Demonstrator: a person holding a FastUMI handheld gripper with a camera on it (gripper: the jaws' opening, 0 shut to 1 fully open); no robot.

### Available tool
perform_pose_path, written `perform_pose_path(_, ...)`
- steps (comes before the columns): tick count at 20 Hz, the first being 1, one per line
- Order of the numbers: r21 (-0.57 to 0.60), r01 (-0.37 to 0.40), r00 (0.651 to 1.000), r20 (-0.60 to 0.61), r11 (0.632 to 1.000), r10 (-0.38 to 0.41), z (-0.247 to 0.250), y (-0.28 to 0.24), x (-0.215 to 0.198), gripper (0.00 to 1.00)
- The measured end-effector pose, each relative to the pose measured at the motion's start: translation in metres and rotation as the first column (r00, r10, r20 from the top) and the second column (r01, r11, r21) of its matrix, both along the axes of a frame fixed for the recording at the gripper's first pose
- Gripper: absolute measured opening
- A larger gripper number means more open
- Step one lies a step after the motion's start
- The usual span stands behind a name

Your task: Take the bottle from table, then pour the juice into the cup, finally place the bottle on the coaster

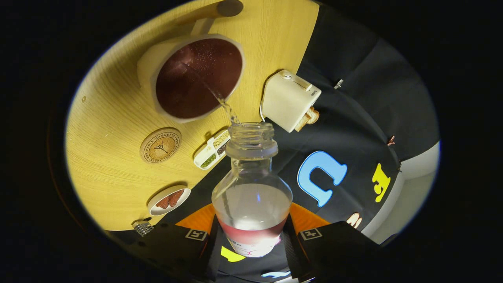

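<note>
- The bottle (251, 184) is clear plastic with a threaded, capless neck and a rounded shoulder; it is clamped between the two fingers of the gripper (251, 239), both pressing on its lower body, and it is tilted toward the cup.
- Clear liquid fills the bottle's lower part, and a label wraps its base, partly cut off behind the fingers.
- A thin stream (220, 98) runs from the bottle's mouth into the cup (196, 74), which stands just beyond the mouth on the table.
- The cup is pale, with a faceted rim and a handle on its far side; its inside looks dark reddish-brown and wet with small drops. How full it is cannot be told.
- The table (114, 118) is light wood with fine grain; its edge runs on a slant behind the bottle's neck.
- The coaster (160, 145) is a round cork disc with printed lettering, lying flat near the cup and apart from it.
- A small white tray (211, 150) with compartments of green, dark and yellowish bits sits at the table's edge, partly hidden by the bottle's neck.
- A small round dish (169, 200) with a brown shape on it lies near the table's edge, close to the left finger.
- A cream box-like device (290, 100) with a knob and a cord sits at the table's edge beside the cup.
- A dark round object (230, 8) lies at the far edge, cut off.
- A small metal item (142, 227) near the dish is too small to make out.
</note>
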State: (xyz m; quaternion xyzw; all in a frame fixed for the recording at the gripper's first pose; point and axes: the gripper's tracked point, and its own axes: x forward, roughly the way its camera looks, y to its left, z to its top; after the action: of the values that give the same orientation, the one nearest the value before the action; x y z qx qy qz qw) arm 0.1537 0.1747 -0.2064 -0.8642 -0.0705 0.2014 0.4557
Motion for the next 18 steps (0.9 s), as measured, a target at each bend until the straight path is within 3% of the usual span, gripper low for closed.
perform_pose_path(18, -0.105, -0.056, 0.998, 0.029, 0.993, 0.059, 0.0024, 0.0077, -0.0014, 0.70)
